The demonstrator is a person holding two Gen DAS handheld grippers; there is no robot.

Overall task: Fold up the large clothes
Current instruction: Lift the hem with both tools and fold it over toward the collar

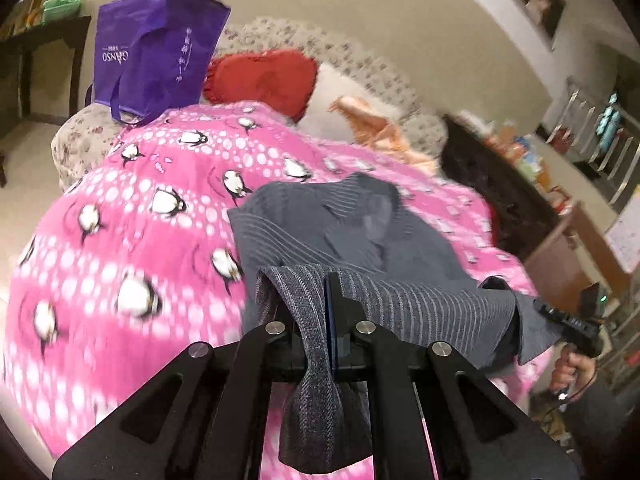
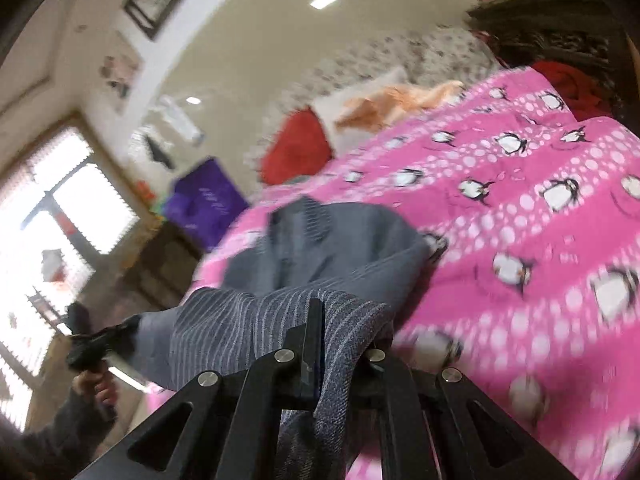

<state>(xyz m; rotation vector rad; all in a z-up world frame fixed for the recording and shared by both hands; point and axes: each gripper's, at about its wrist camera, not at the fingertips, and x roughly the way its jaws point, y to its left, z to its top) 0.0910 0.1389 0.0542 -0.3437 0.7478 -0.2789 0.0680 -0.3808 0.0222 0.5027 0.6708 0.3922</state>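
A grey striped garment [image 1: 344, 236] lies partly on the pink penguin blanket [image 1: 132, 216], its near edge lifted. My left gripper [image 1: 330, 316] is shut on one corner of that edge, cloth hanging through the jaws. My right gripper [image 2: 318, 344] is shut on the other corner of the garment [image 2: 320, 248]. The right gripper also shows in the left wrist view [image 1: 568, 320] at the right, and the left gripper shows in the right wrist view [image 2: 100, 344] at the left. The edge stretches between them above the blanket [image 2: 520, 208].
A purple tote bag [image 1: 156, 48], a red heart cushion [image 1: 264, 76] and an orange cloth [image 1: 372, 124] lie at the far end of the bed. A dark cabinet [image 1: 504, 192] stands to the right, a dark table [image 1: 44, 48] to the left. A window [image 2: 52, 216] is at the left.
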